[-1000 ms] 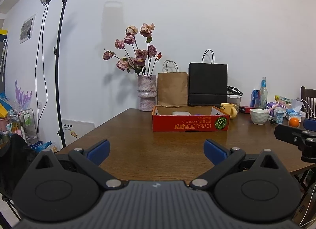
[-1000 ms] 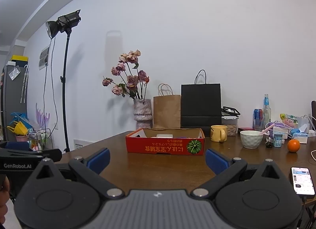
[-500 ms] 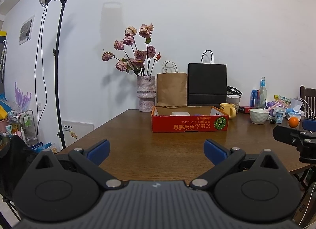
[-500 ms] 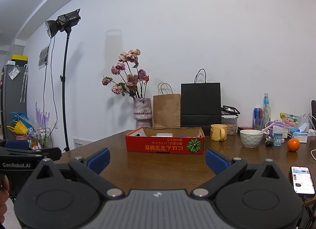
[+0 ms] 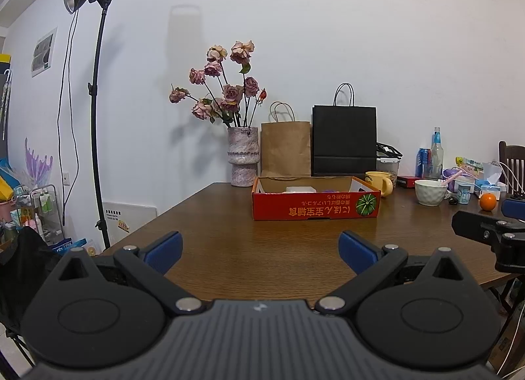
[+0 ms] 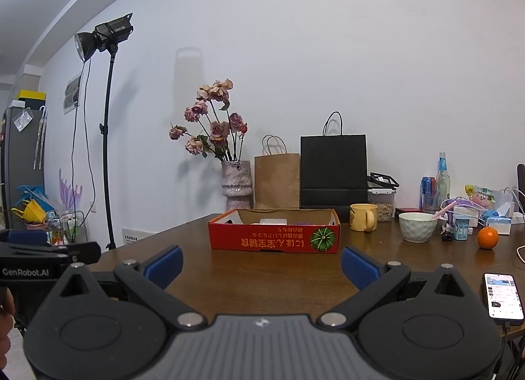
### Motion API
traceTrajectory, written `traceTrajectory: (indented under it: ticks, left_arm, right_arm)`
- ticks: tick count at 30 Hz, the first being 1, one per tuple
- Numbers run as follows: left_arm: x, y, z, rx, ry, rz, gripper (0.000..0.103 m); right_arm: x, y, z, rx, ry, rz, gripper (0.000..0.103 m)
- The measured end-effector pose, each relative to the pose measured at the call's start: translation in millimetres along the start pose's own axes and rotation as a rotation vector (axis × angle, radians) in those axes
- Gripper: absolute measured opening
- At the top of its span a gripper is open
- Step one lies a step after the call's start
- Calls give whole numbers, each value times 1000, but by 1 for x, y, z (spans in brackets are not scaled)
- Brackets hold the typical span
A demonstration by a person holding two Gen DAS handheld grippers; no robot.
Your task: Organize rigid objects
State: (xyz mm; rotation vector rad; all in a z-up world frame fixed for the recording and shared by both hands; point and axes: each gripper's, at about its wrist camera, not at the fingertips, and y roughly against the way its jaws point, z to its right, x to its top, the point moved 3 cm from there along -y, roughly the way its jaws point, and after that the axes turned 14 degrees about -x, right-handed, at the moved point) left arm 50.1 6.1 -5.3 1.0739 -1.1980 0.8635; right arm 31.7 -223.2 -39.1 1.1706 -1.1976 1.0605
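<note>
A shallow red cardboard box [image 5: 315,204] with a watermelon print sits on the brown table [image 5: 249,248]; it also shows in the right wrist view [image 6: 274,237]. White and purple items lie inside it, mostly hidden by its wall. A yellow mug [image 6: 362,216], a white bowl [image 6: 417,226] with a pink spoon, a small blue-labelled cup [image 6: 461,231] and an orange [image 6: 487,237] stand to its right. My left gripper [image 5: 261,253] is open and empty at the table's near edge. My right gripper [image 6: 261,265] is open and empty too, well short of the box.
A vase of dried roses [image 5: 243,160], a brown paper bag [image 5: 285,148] and a black paper bag [image 5: 344,140] stand along the wall. Bottles and a can [image 6: 436,188] crowd the back right. A lit phone [image 6: 503,294] lies near the right edge. A light stand [image 5: 95,117] is at left.
Both grippers have held almost still; the views shift only slightly. Both stay open.
</note>
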Motion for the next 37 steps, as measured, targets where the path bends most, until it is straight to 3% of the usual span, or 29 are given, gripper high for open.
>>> traceTrajectory:
  ticks: [34, 37]
  left_arm:
    - [3, 0, -6, 1, -3, -2, 103]
    - [1, -3, -7, -66, -2, -33, 103]
  right_arm:
    - [-5, -1, 0, 4, 3, -8, 103]
    - [-7, -2, -1, 6, 1, -13, 103]
